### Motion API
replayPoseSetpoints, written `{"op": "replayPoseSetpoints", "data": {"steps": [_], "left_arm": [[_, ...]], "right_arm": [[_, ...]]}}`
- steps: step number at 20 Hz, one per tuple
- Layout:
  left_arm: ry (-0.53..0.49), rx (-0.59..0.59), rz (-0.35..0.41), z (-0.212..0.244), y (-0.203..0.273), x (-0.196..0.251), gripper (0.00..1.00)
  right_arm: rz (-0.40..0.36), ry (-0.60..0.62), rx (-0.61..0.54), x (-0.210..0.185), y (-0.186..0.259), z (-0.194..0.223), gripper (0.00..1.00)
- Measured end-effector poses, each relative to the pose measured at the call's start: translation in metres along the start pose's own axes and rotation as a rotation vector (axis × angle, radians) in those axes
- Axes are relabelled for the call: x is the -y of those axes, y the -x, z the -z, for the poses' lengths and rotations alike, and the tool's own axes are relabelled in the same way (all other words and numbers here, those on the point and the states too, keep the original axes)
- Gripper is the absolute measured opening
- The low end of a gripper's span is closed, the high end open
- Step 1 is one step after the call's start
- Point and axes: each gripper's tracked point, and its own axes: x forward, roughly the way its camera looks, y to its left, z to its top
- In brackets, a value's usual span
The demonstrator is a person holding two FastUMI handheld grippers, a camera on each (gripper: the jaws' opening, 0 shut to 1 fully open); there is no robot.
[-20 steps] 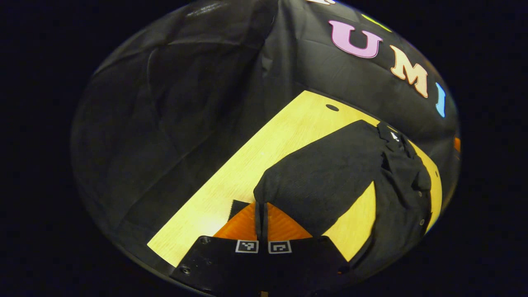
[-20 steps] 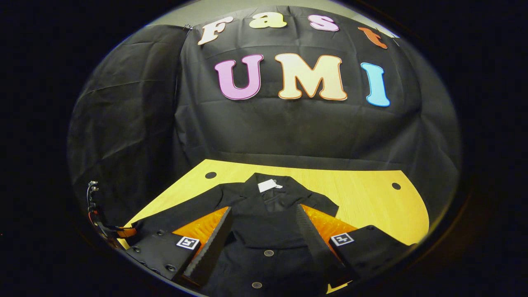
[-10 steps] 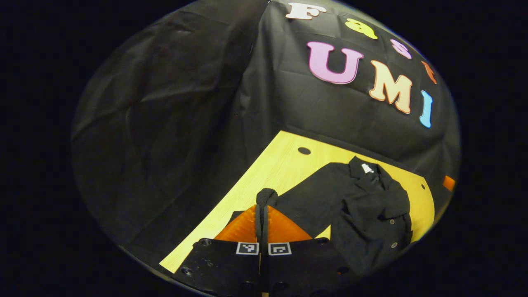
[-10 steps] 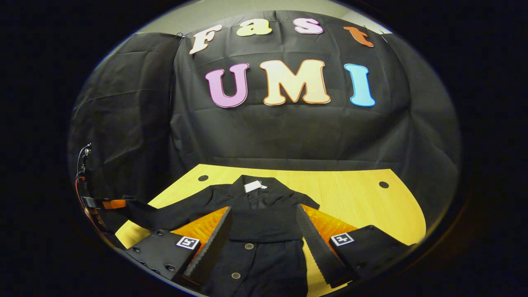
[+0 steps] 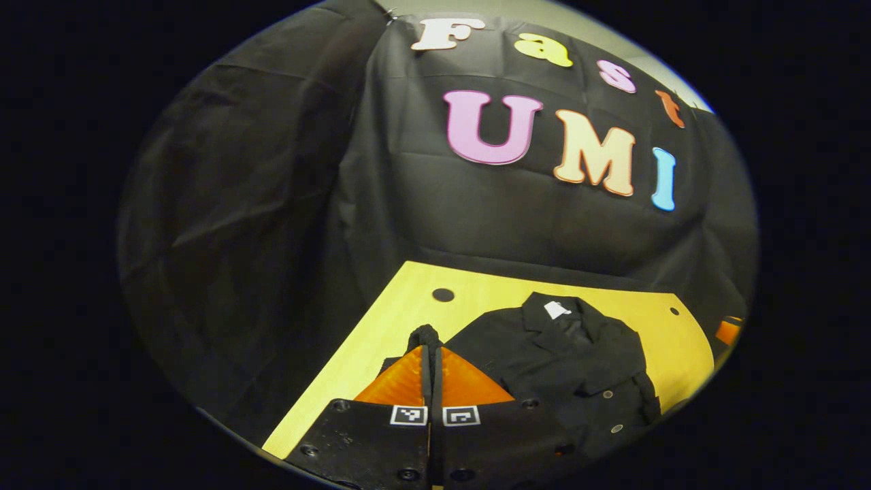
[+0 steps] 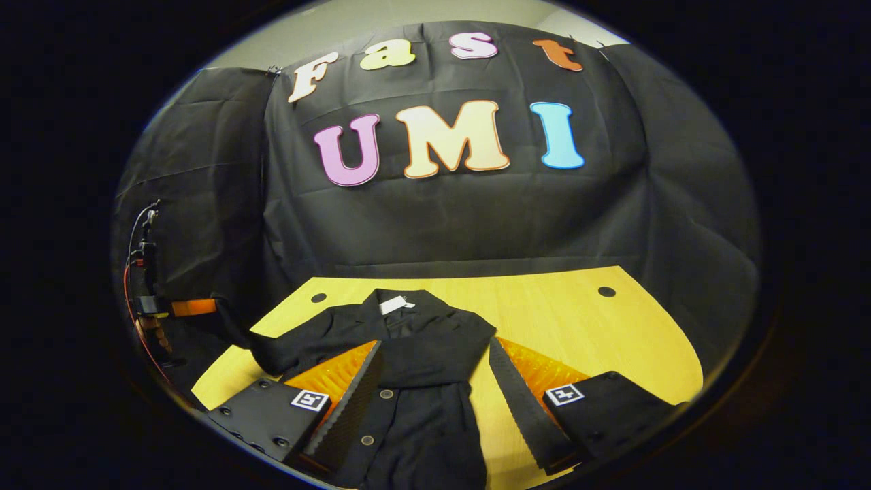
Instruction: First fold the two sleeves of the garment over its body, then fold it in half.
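My left claw (image 5: 431, 354) pinches the jacket (image 5: 571, 354) sleeve cuff (image 5: 424, 335) at lower centre, right claw (image 6: 432, 401) wide open and empty; one sleeve folded, halving remains.

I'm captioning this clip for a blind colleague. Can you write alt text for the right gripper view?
A black jacket lies on a yellow table, one sleeve folded across its chest, while the right gripper hovers open above it. At far left, the left gripper lifts the other sleeve off the table edge. Black cloth hangs behind.
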Motion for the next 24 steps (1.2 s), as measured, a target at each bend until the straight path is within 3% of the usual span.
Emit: {"op": "replayPoseSetpoints", "data": {"steps": [11, 17, 24], "left_arm": [[-0.113, 0.001, 0.242, -0.021, -0.040, 0.148, 0.00], [-0.169, -0.026, 0.359, -0.006, -0.058, 0.231, 0.00], [-0.229, -0.092, 0.419, 0.024, -0.081, 0.294, 0.00]], "right_arm": [[0.133, -0.103, 0.004, 0.082, 0.045, 0.020, 0.98], [0.190, -0.147, -0.003, 0.116, 0.064, 0.031, 0.98], [0.244, -0.177, -0.019, 0.143, 0.081, 0.039, 0.98]]}}
